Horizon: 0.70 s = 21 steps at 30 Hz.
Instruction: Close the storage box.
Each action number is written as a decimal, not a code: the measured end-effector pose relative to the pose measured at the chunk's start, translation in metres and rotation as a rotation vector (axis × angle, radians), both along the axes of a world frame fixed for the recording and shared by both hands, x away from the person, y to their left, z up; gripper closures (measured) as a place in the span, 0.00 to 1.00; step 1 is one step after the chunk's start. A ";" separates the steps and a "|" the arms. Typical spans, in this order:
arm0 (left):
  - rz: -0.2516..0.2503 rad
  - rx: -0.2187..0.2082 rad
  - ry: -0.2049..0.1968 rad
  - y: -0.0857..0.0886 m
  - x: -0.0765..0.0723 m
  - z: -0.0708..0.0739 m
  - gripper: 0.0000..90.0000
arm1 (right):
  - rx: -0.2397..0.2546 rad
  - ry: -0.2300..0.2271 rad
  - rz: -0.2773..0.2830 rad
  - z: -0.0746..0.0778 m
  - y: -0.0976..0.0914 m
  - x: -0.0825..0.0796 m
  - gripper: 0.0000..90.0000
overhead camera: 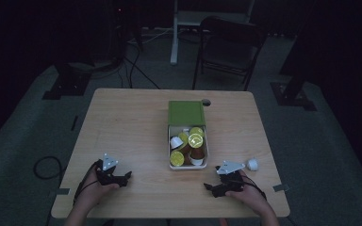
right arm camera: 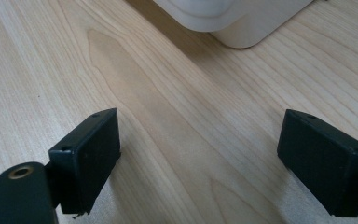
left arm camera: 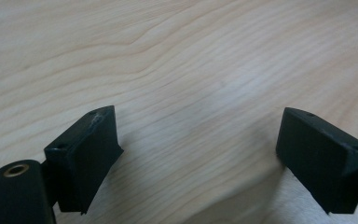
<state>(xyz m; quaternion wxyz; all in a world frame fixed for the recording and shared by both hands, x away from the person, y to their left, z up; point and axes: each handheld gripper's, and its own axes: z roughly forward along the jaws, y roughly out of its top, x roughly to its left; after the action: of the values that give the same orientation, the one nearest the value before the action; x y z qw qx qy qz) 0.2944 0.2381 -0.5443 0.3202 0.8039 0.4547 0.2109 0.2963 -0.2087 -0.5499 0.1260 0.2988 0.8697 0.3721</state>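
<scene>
Resting near the tabletop's (overhead camera: 122, 122) edge, both grippers — left (overhead camera: 125, 176), right (overhead camera: 209, 187) — hold their fingers wide and empty; likely next, the right reaches right for the loose white capsule (overhead camera: 252, 164) beside the box (overhead camera: 170, 153).

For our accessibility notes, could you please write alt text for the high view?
A white bin of coffee capsules sits mid-table, with a green lid behind it. The left hand-held gripper and right hand-held gripper rest near the front edge.
</scene>
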 end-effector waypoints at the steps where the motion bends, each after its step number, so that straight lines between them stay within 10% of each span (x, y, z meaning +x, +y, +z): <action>1: -0.014 0.004 0.001 -0.002 -0.001 0.000 0.16 | 0.000 0.001 -0.008 0.000 0.000 0.000 0.14; 21: -0.197 0.077 -0.041 -0.039 -0.008 0.018 0.16 | 0.067 -0.029 -0.054 0.020 -0.004 -0.001 0.14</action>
<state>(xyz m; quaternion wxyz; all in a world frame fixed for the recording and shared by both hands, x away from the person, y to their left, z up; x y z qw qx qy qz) 0.2859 0.1986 -0.5266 0.3176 0.8518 0.3586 0.2120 0.2958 -0.2130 -0.5301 0.1386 0.3210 0.8464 0.4017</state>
